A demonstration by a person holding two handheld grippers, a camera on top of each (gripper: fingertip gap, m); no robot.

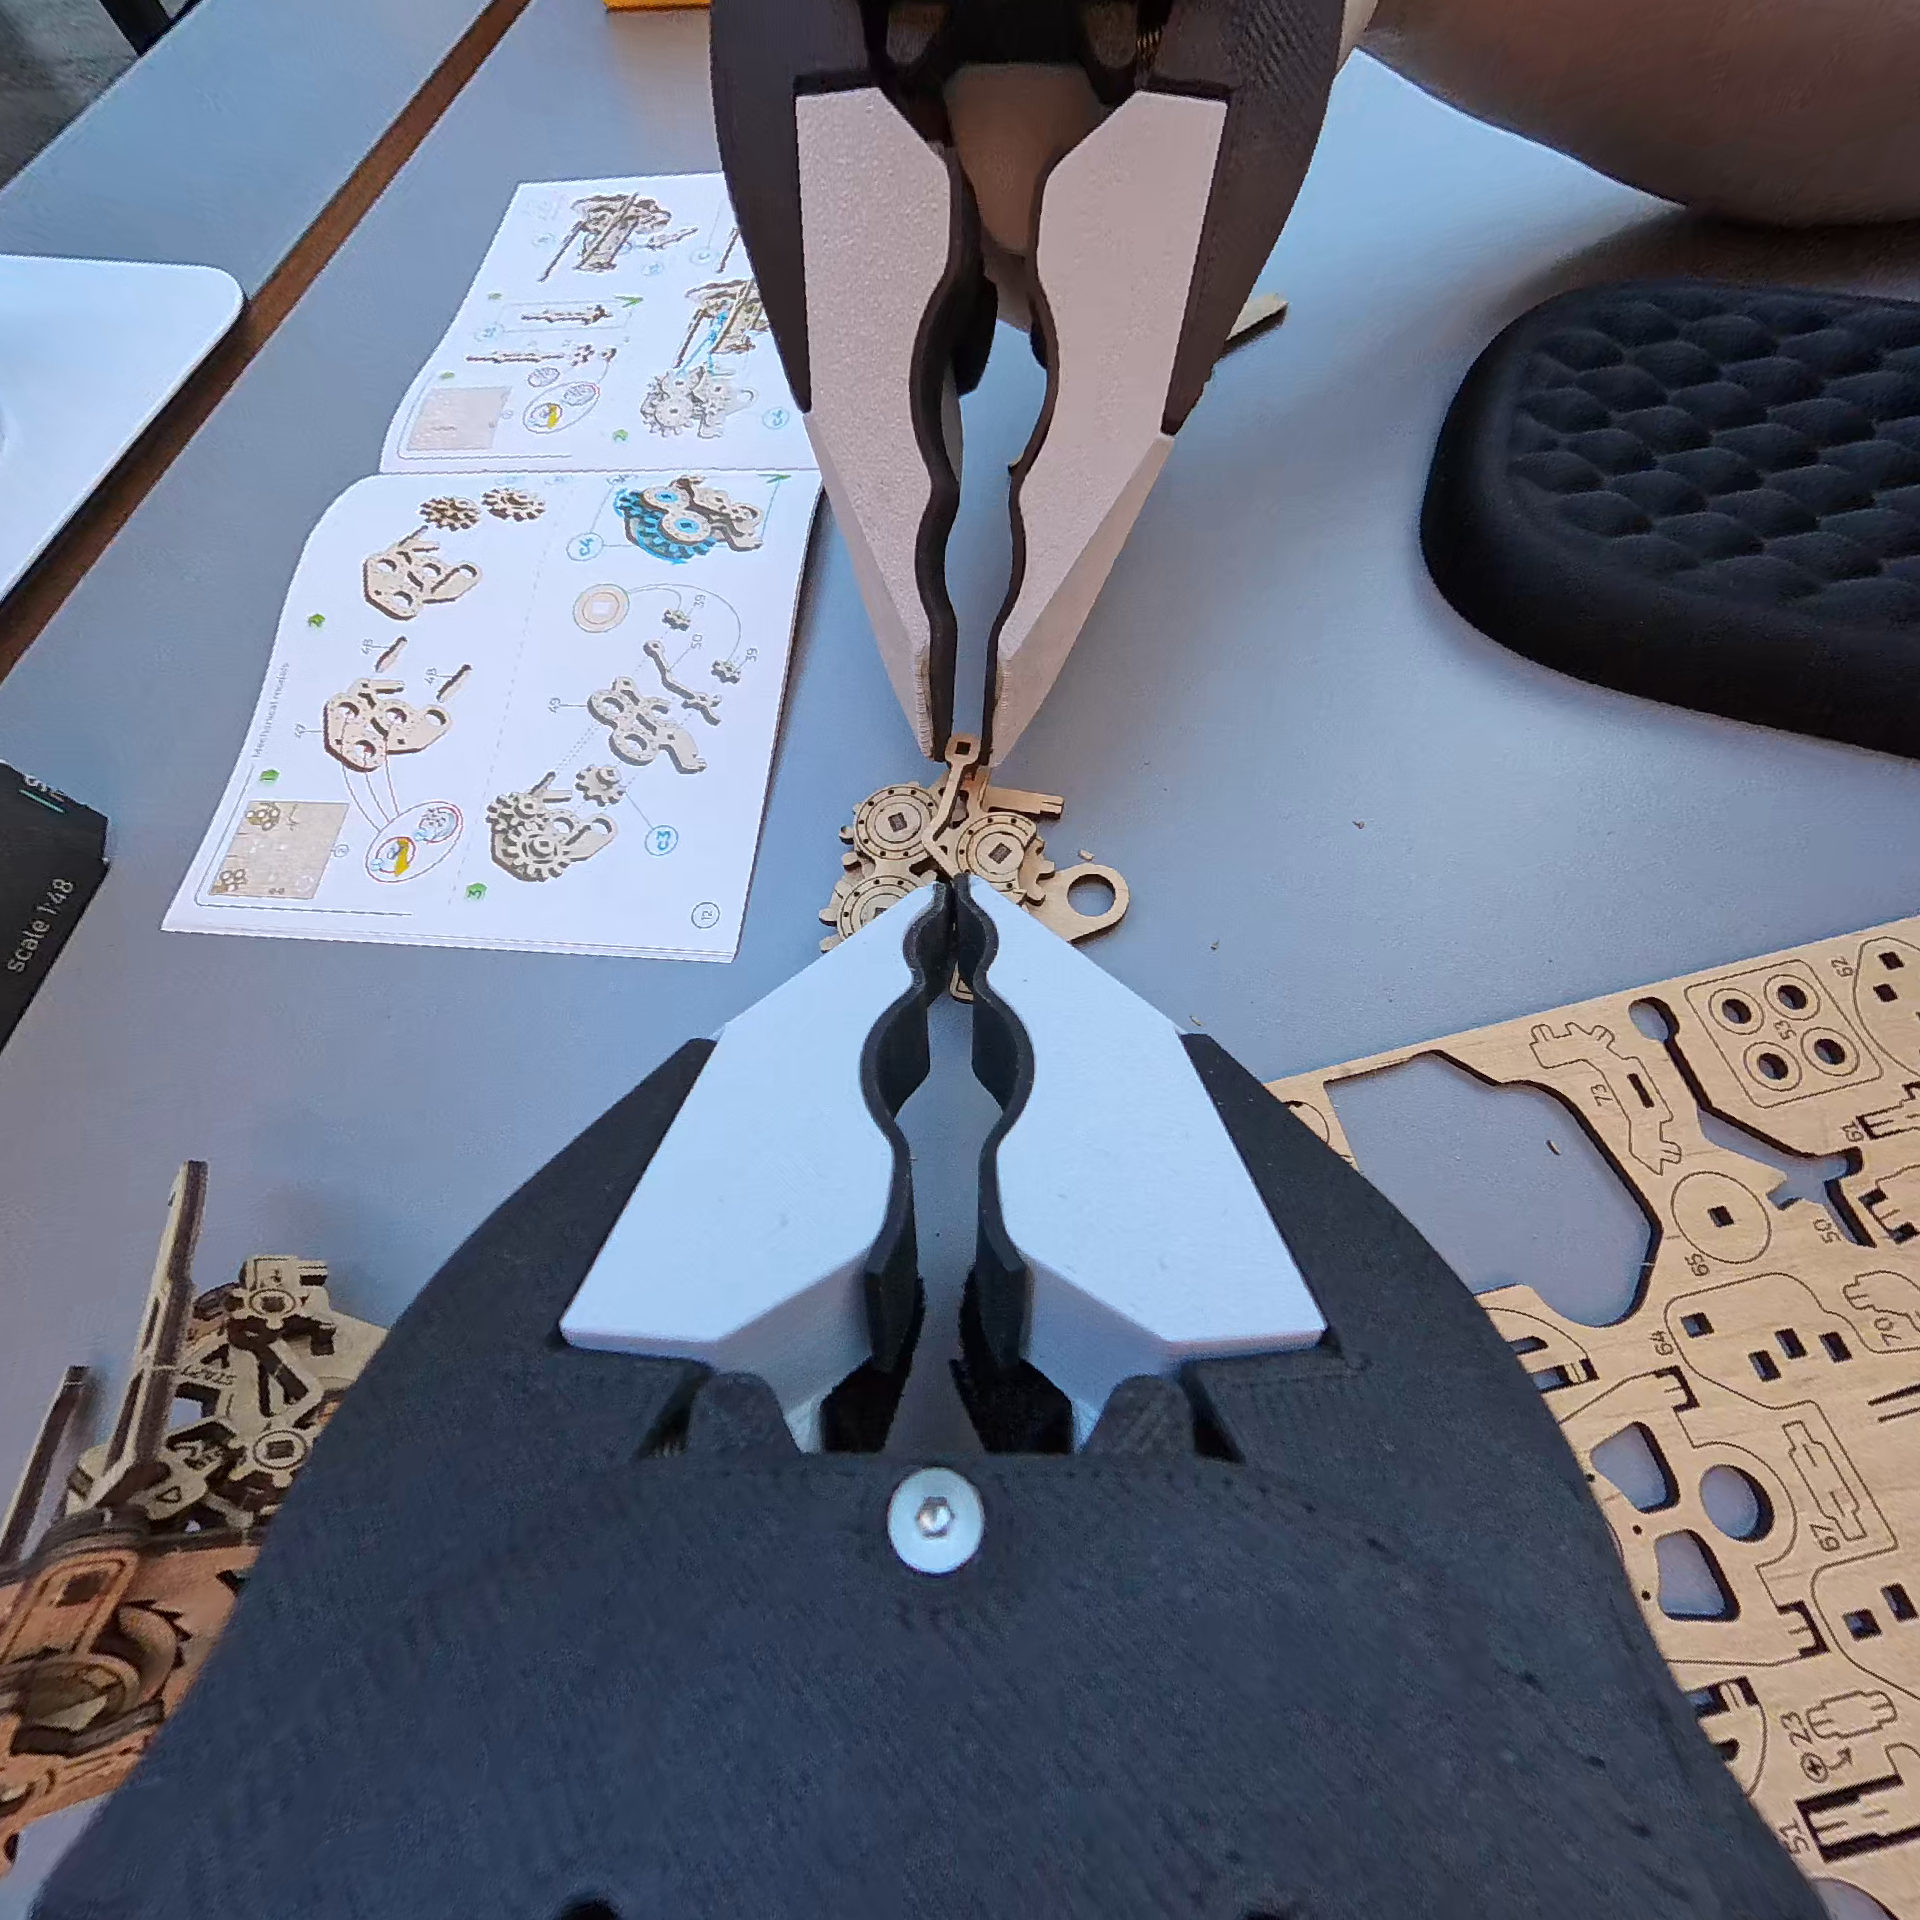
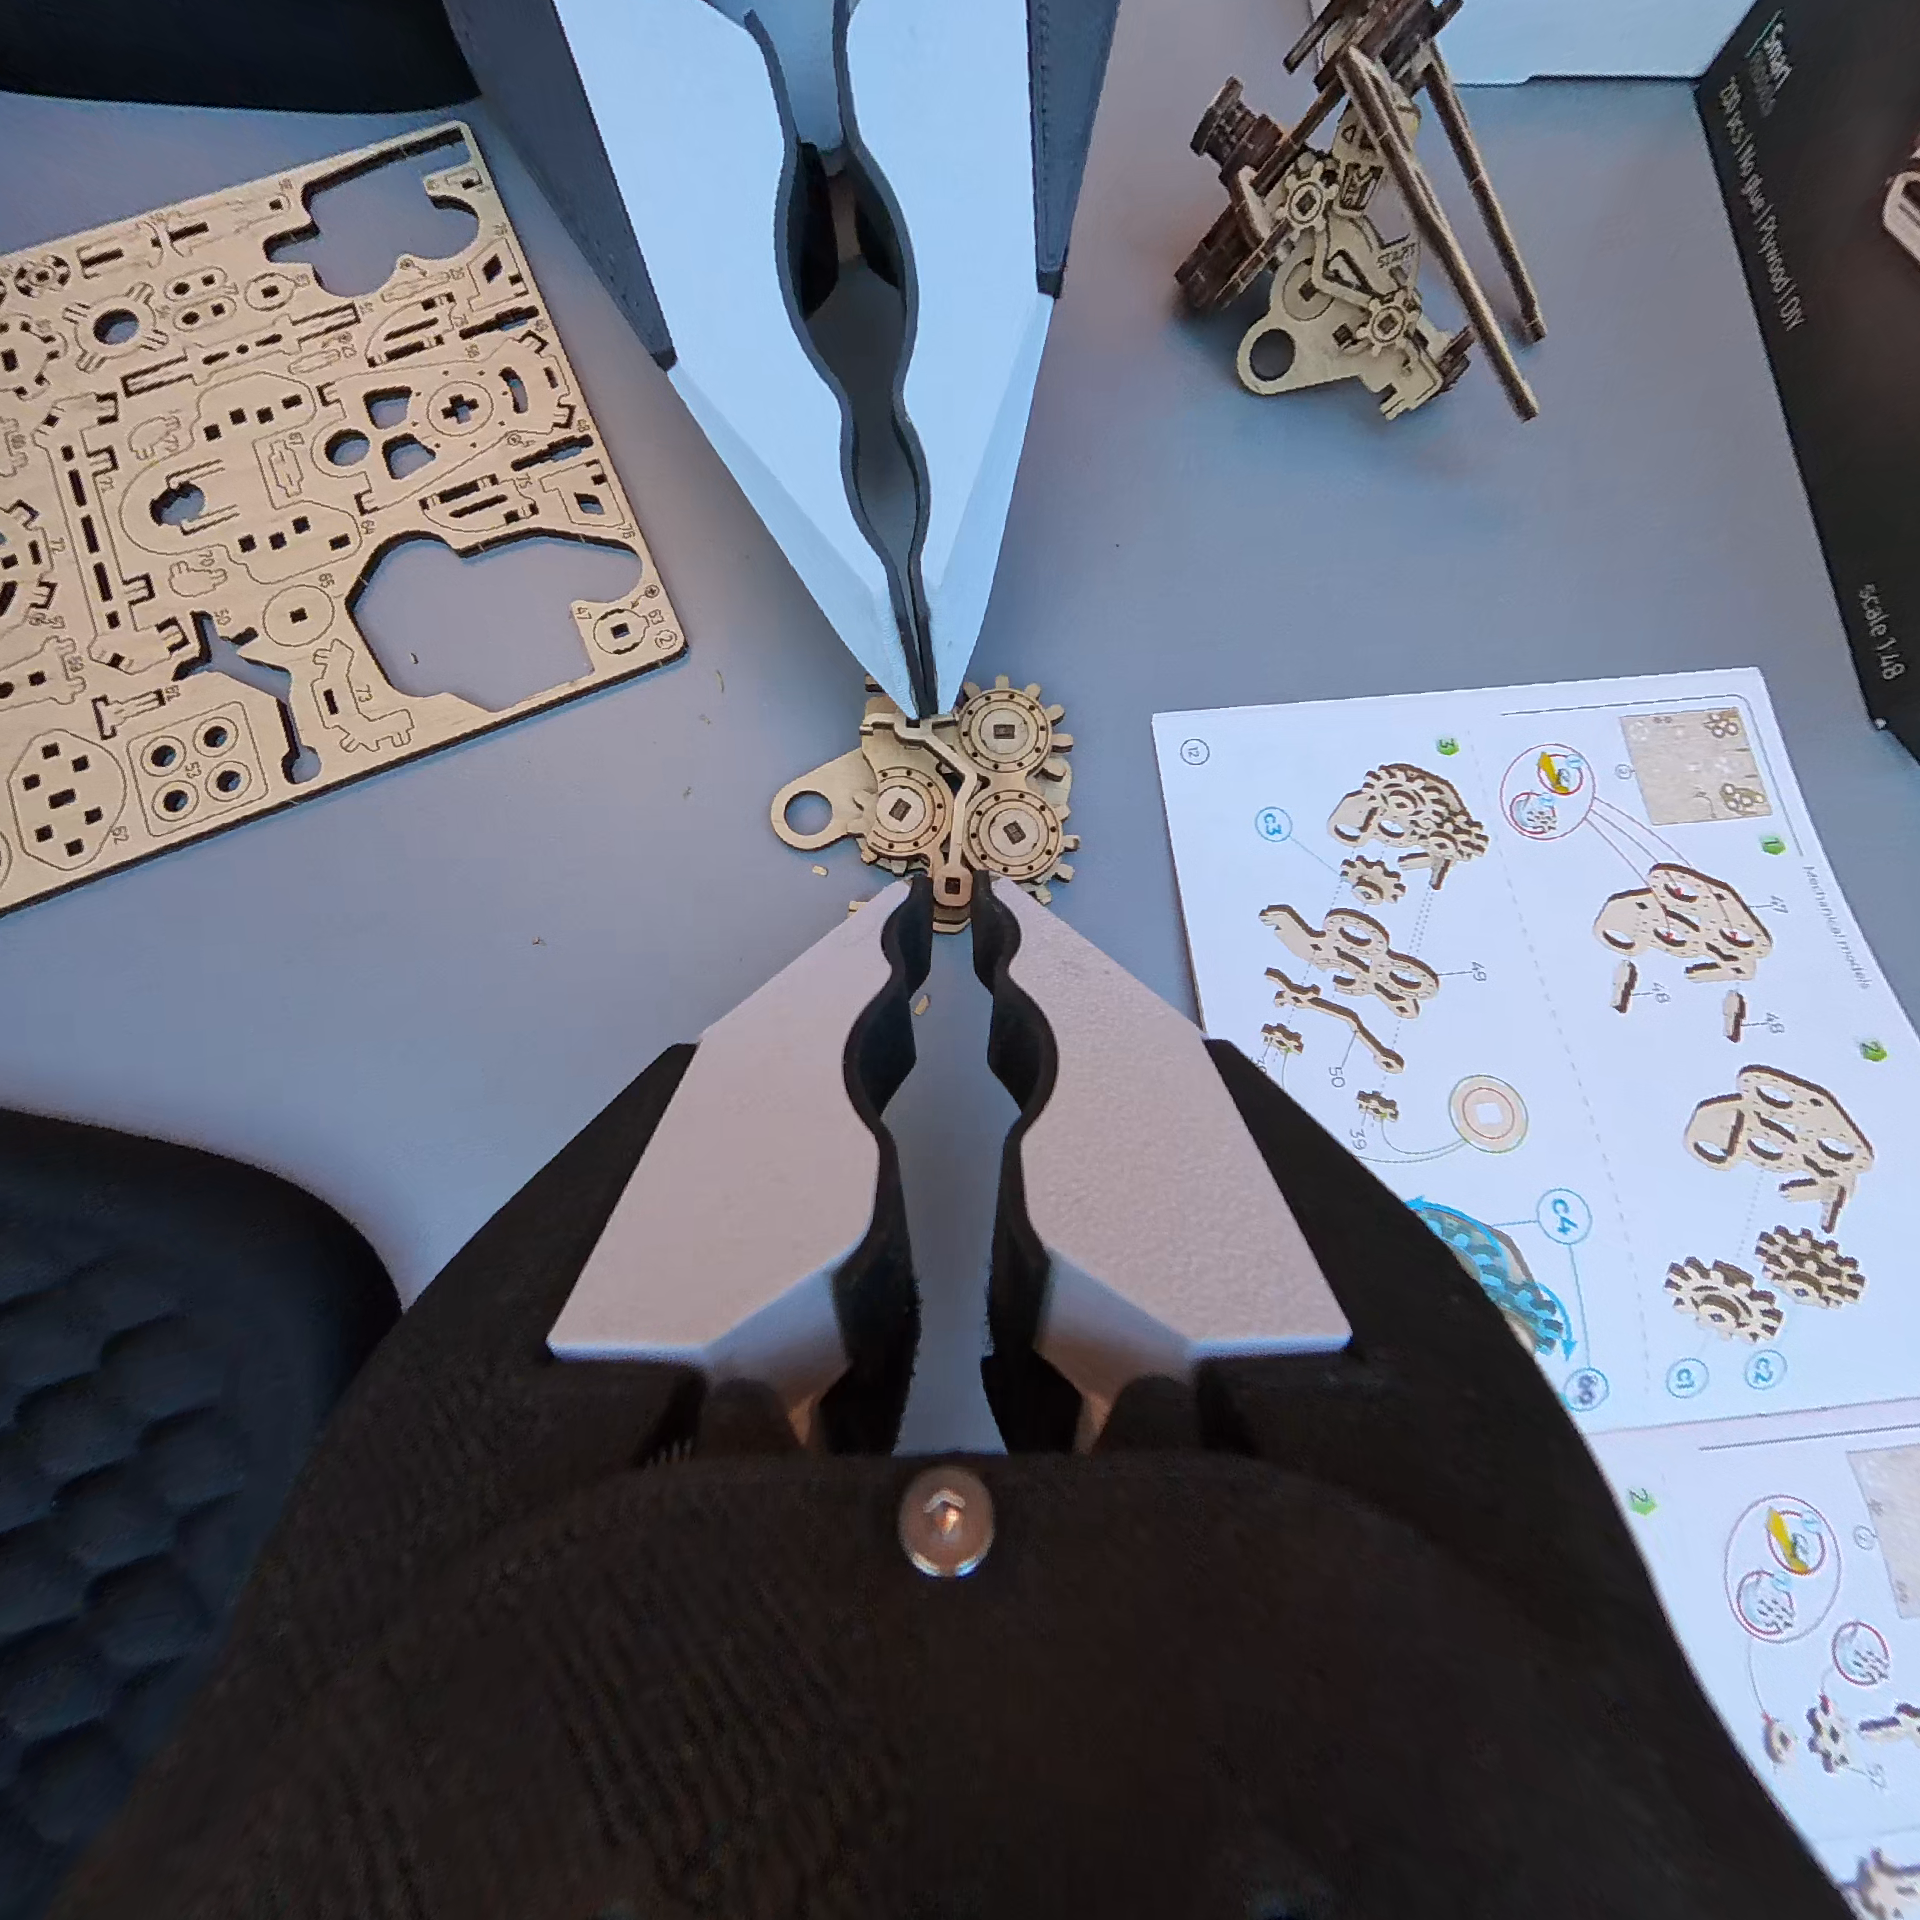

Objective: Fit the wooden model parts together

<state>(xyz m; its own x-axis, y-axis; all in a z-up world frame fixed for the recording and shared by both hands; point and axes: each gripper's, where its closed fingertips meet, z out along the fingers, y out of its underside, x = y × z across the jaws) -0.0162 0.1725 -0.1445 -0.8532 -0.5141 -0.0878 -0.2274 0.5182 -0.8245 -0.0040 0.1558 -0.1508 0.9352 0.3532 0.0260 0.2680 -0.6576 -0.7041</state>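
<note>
A small wooden gear assembly [image 1: 914, 831] with three round gears and a ring tab lies flat on the grey table [image 1: 1299, 831]; it also shows in the right wrist view [image 2: 997, 810]. A thin bent wooden lever [image 2: 961, 800] lies across its top. My left gripper [image 1: 954, 902] is shut, with its tips resting on the assembly's near edge; in the right wrist view it [image 2: 916, 707] comes in from above. My right gripper [image 2: 949, 891] is shut on the lever's square-holed end and faces the left gripper; in the left wrist view it [image 1: 961, 740] reaches in from the far side.
An open instruction booklet [image 1: 499, 707] [image 2: 1507, 1039], a punched plywood parts sheet [image 1: 1662, 1351] [image 2: 260, 499], a black padded cushion [image 1: 1704, 499] [image 2: 125, 1455], a partly built wooden model [image 1: 156, 1455] [image 2: 1351, 260] and a black box [image 2: 1829, 364] ring the assembly. Wood crumbs lie around it. Only a small space, under 4 cm, lies between the two pairs of fingers.
</note>
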